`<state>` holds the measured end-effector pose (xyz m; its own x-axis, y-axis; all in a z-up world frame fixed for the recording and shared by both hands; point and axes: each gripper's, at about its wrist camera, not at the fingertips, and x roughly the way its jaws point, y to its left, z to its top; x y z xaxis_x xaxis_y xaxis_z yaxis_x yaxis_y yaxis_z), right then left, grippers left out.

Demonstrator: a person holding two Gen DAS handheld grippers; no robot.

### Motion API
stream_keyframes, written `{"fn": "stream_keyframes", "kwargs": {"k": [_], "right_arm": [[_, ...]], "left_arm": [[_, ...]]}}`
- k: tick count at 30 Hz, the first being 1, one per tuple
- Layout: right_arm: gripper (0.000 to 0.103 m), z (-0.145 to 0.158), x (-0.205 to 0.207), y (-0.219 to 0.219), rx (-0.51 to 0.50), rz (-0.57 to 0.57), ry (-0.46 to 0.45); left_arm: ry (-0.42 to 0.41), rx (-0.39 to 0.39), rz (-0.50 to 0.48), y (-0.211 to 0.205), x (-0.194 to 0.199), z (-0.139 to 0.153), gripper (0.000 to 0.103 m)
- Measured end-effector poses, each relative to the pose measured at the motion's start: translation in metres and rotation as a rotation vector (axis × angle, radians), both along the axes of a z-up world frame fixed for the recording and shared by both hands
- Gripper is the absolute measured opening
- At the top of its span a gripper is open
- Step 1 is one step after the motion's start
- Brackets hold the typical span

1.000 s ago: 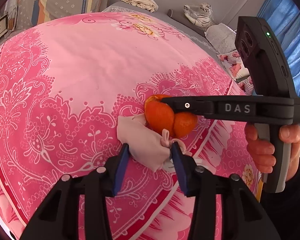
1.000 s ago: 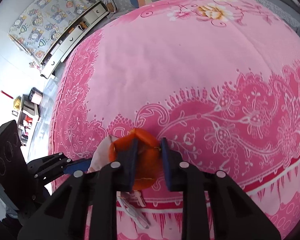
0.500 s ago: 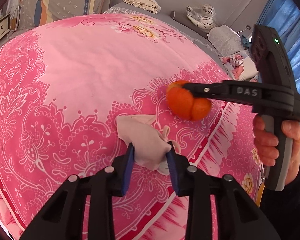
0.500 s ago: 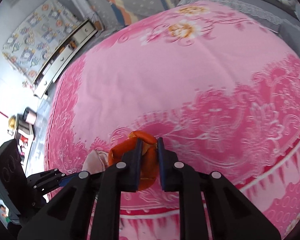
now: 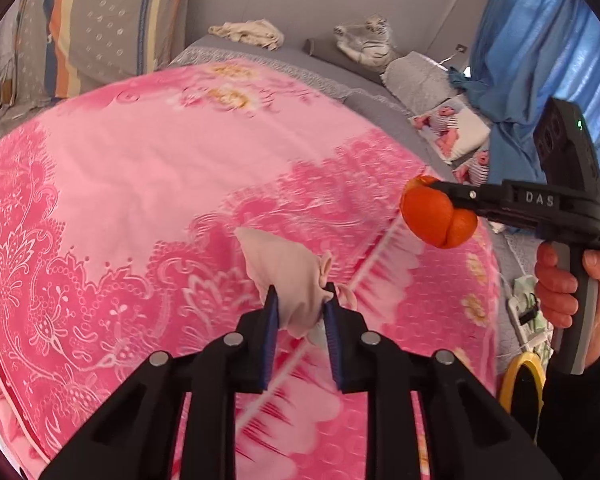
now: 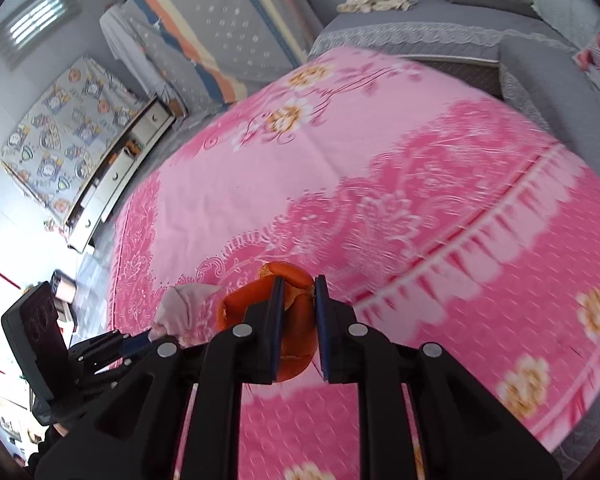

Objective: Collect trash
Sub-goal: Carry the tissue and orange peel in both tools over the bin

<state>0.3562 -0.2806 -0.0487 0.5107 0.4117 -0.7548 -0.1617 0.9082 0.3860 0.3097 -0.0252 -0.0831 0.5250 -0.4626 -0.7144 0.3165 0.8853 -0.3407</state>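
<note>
While your left gripper (image 5: 300, 312) is pinching the crumpled pale pink tissue wad (image 5: 288, 276) between its blue pads, its jaws have just been closing further and are now standing narrow, pressed on both sides of the wad. In the left wrist view the wad is sitting low in the centre of the frame, raised off the pink floral bedspread (image 5: 140, 184), with a loose twist of it sticking out past the right pad. Your right gripper (image 6: 296, 312) is clamping the orange tangerine peel (image 6: 292, 320) with its jaws almost fully closed, the peel bulging out to the left of the pads and curling above them in the lower centre of the right wrist view. From the left wrist view the same peel is hanging at the right of the frame, over the bedspread's edge, squeezed into two lobes by the black fingers. Your right hand (image 5: 564, 288) is wrapping the grey handle at the far right.
</note>
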Motion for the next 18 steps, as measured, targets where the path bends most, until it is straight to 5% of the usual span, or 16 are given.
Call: {"fn": "stream_keyframes", "kwargs": {"k": [8,18], "right_arm": [[0.014,0.028,-0.081,-0.069,0.032,-0.095,-0.071],[0.014,0.049,-0.215,-0.159,0.013,-0.315,-0.174]], "left_arm": [[-0.108,-0.006,-0.110,-0.044,-0.054,0.044,0.020],[-0.176,-0.047,-0.364,-0.132,-0.128,0.074,0.020]]}}
